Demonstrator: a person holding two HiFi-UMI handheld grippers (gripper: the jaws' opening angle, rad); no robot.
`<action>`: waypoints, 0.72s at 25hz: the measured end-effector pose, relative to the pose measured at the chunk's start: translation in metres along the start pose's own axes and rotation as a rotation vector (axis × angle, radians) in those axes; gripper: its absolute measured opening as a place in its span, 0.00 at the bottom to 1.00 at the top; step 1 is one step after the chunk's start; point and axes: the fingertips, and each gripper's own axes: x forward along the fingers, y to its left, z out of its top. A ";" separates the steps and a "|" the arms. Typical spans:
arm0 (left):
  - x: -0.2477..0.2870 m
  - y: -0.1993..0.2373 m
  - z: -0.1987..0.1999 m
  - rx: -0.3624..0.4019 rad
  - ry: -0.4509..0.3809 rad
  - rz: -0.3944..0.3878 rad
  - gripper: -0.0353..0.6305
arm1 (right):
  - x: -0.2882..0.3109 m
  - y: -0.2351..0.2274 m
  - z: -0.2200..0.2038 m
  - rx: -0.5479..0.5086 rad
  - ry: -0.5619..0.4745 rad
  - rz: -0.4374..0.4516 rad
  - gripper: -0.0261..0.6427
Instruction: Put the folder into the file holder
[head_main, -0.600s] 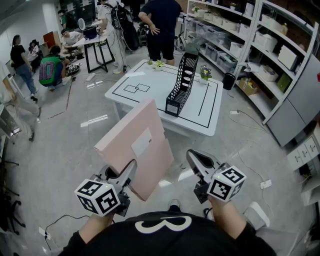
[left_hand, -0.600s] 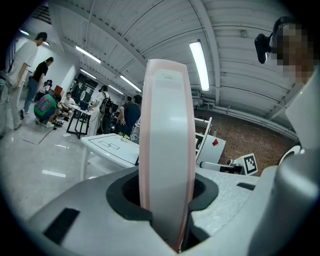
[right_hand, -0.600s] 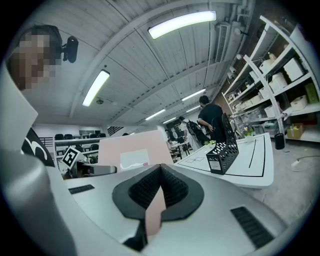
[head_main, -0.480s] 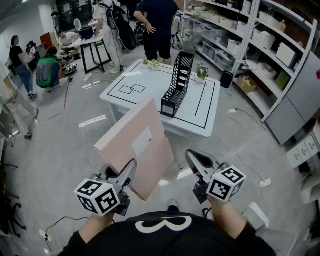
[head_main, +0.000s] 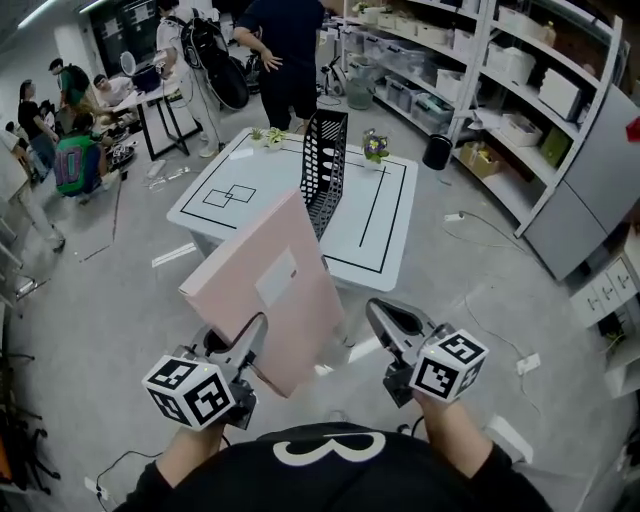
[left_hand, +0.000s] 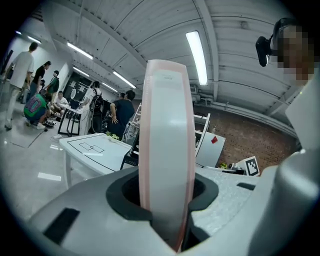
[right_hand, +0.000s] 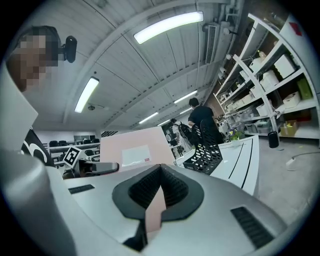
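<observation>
Right now my left jaws (head_main: 252, 342) squeeze the bottom edge of the big flat pink folder with a white label (head_main: 270, 290). They hold it up in the air, tilted. My right jaws (head_main: 385, 318) are pulled close together just beside it and hold nothing. The tall black mesh file holder (head_main: 322, 165) stands on the white surface (head_main: 385, 215), well apart from the folder.

Folder (head_main: 262, 318): matt pink card, white paper label (head_main: 275, 278). File holder (head_main: 322, 165): black, perforated, slight sheen, metal or plastic unclear. Table (head_main: 392, 215): smooth white top, black lines. Floor (head_main: 120, 300): glossy grey, reflective.
</observation>
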 end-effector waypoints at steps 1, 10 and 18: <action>0.008 -0.002 0.002 0.006 -0.001 0.003 0.26 | -0.002 -0.008 0.003 0.001 -0.004 -0.001 0.05; 0.068 -0.014 0.031 0.048 -0.048 0.040 0.26 | -0.024 -0.076 0.033 -0.008 -0.051 -0.012 0.05; 0.090 -0.010 0.073 0.107 -0.108 0.061 0.26 | -0.021 -0.095 0.047 -0.020 -0.082 -0.009 0.05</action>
